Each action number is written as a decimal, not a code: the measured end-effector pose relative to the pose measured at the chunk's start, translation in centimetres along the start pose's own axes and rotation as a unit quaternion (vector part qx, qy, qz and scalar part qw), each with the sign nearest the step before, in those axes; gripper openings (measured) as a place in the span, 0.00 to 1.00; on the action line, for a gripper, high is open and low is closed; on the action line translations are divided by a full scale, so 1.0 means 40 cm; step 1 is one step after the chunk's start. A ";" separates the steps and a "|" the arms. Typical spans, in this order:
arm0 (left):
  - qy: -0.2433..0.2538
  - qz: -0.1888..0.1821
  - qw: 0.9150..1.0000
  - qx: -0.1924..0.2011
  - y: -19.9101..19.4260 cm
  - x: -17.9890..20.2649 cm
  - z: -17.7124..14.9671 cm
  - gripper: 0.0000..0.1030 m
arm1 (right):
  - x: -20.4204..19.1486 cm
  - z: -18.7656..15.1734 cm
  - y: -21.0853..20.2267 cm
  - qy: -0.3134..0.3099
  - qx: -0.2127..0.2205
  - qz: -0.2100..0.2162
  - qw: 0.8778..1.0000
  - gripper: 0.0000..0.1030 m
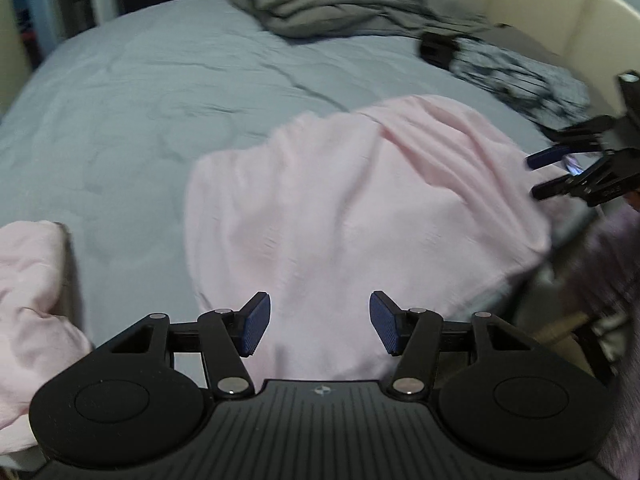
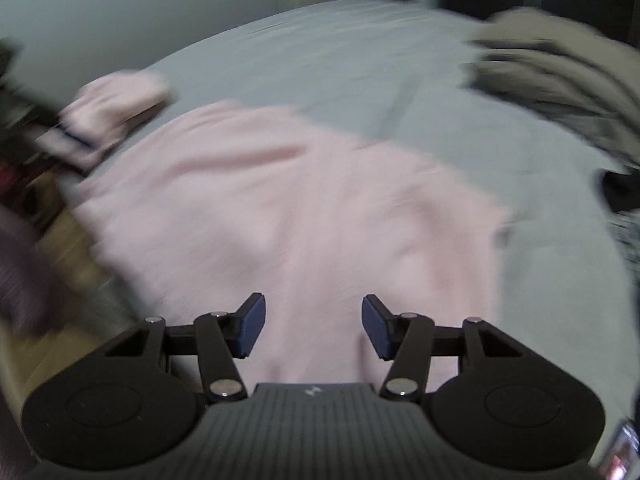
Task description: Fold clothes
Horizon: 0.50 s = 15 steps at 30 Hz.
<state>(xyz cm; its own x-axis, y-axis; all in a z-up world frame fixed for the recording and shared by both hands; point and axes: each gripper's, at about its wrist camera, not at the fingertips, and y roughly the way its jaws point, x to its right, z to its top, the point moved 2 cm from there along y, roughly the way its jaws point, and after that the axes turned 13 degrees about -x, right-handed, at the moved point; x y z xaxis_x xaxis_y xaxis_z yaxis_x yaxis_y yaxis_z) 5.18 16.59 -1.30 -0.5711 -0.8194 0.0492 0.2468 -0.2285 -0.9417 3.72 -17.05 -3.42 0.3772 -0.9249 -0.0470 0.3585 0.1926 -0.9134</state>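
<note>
The pink garment [image 1: 352, 216] lay rumpled on the grey bedspread [image 1: 140, 100], near the bed's edge. The left gripper [image 1: 320, 328] hovered over its near end, fingers apart and empty. The right gripper [image 2: 313, 327] (also seen at the left camera's right edge) was spread wide too, holding nothing. A second pink piece [image 1: 28, 300] sat just beside; the right view was blurred, possibly showing it folded.

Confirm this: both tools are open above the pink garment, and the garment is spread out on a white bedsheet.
One detail is off: the bedsheet is grey-blue, not white, as the left wrist view shows. The rest holds: the left tool and right tool are both open above the pink garment spread on it.
</note>
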 end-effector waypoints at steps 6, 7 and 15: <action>-0.044 0.046 0.998 -0.001 0.036 -0.017 0.057 0.52 | 0.132 0.026 0.025 0.171 0.030 -0.055 0.983 0.59; -0.048 0.047 0.998 -0.004 0.042 -0.021 0.065 0.52 | 0.147 0.024 0.034 0.185 0.028 -0.056 0.981 0.59; -0.052 0.039 0.998 -0.022 0.100 -0.015 0.116 0.52 | 0.227 0.001 0.121 0.270 -0.002 -0.035 0.962 0.59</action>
<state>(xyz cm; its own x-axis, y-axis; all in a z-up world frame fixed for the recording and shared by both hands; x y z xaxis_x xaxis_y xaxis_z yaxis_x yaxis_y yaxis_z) 10.14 13.74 -3.55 -0.4675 -0.8840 0.0069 0.2510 -0.1402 -0.9578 8.91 -24.52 -8.25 -0.1474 -0.9711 -0.1877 0.3637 0.1232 -0.9233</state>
